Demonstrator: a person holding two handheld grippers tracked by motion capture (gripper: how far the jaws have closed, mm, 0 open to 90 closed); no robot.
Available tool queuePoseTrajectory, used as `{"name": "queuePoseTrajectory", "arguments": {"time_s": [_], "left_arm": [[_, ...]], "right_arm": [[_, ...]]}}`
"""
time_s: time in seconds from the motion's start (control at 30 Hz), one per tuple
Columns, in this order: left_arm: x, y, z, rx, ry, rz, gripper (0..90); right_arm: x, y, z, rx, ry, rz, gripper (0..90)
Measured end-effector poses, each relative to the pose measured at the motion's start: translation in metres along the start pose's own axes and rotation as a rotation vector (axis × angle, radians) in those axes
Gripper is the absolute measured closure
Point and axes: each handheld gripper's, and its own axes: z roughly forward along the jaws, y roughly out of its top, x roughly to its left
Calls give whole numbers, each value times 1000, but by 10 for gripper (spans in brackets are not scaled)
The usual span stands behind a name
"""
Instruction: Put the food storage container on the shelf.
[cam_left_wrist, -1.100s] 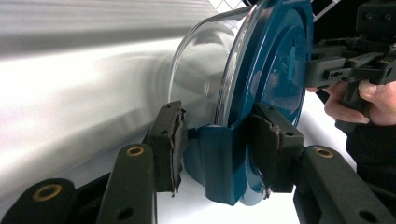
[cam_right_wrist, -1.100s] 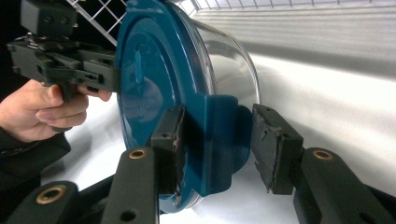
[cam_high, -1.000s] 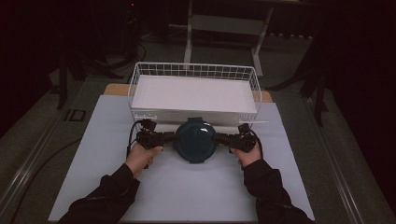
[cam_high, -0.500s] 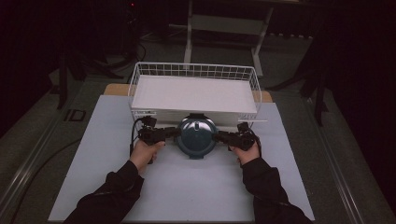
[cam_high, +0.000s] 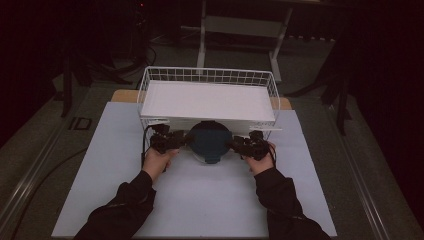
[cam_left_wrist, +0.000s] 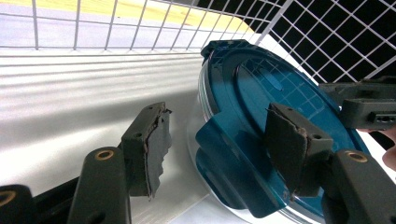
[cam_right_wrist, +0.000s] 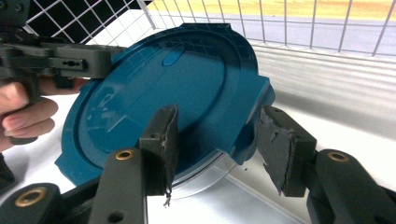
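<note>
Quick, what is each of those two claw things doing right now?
Left gripper: open, jaws just widened, straddling the blue lid's tab.
Right gripper: open, just widened, around the opposite tab.

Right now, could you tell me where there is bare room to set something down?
The white mat is bare between the forearms and outside either hand. It is crowded at the basket front, where both grippers flank the teal lid.
</note>
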Motion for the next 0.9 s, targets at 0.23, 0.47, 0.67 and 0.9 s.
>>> {"name": "queuePoseTrajectory", "arguments": {"time_s": [0.23, 0.47, 0.67, 0.9], "left_arm": [[-11, -2, -5, 5, -85, 80, 155], [-25, -4, -17, 11, -134, 113, 8], [-36, -7, -31, -3, -138, 175, 8], [-49, -16, -46, 9, -156, 208, 8]], "right_arm": [[11, 1, -10, -38, -12, -42, 440], [18, -3, -23, -47, -21, -35, 441], [31, -8, -32, -33, 12, -48, 451], [46, -15, -39, -16, 28, -62, 532]]}}
